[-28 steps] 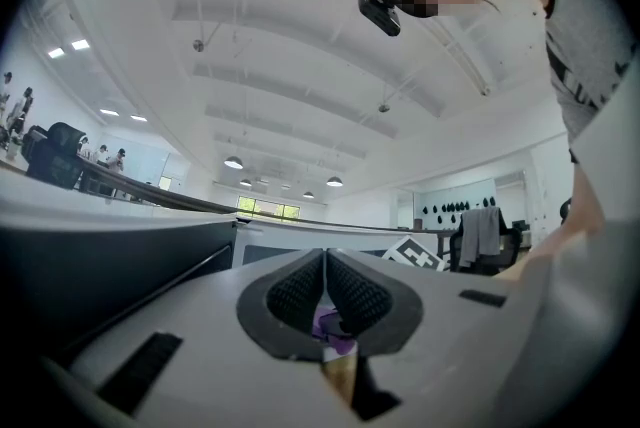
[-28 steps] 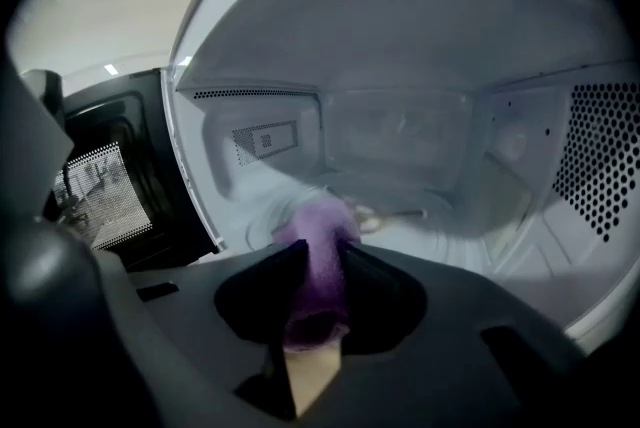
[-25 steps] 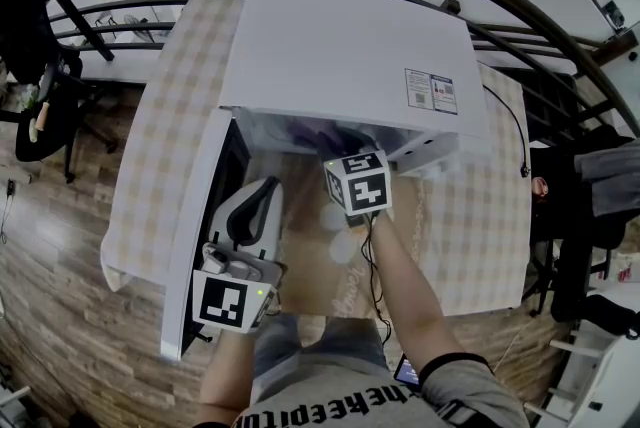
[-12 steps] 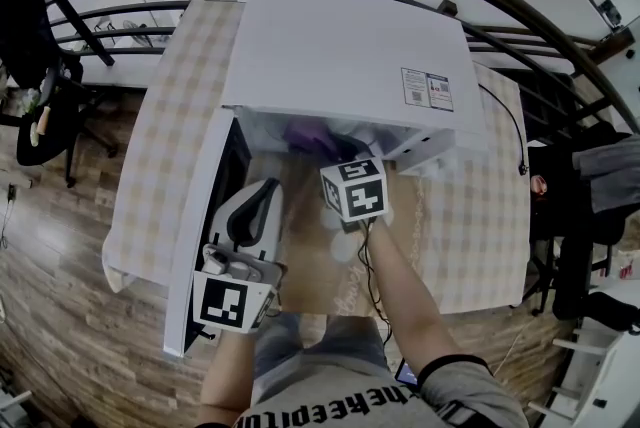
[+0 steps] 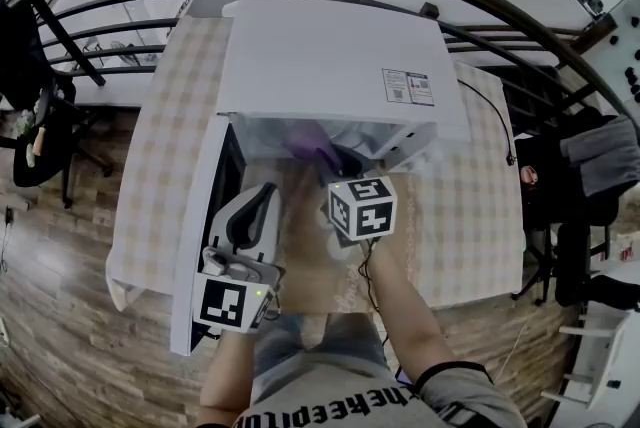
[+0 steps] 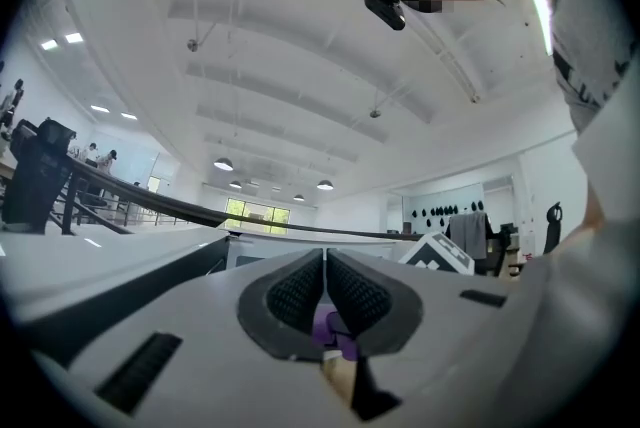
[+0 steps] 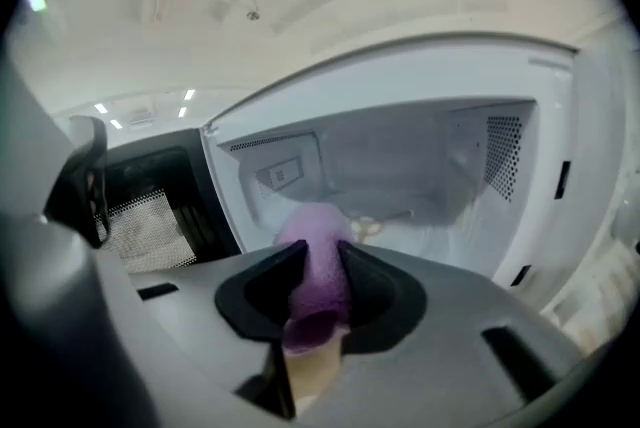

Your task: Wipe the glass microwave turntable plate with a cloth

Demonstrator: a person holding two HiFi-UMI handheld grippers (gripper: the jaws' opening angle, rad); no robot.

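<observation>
The head view looks steeply down from above the near edge of the desk (image 5: 160, 156) and takes in the whole white microwave (image 5: 330, 61). The camera on the right hand-held gripper (image 7: 318, 281) sits close at the microwave's open front and faces far into its cavity, sharing that opening and the purple cloth (image 7: 315, 256) with the head view. The camera on the left hand-held gripper (image 6: 325, 291) sits low at the near left, tilted up toward the ceiling (image 6: 300, 36), and shares only the right one's marker cube (image 6: 440, 254).
</observation>
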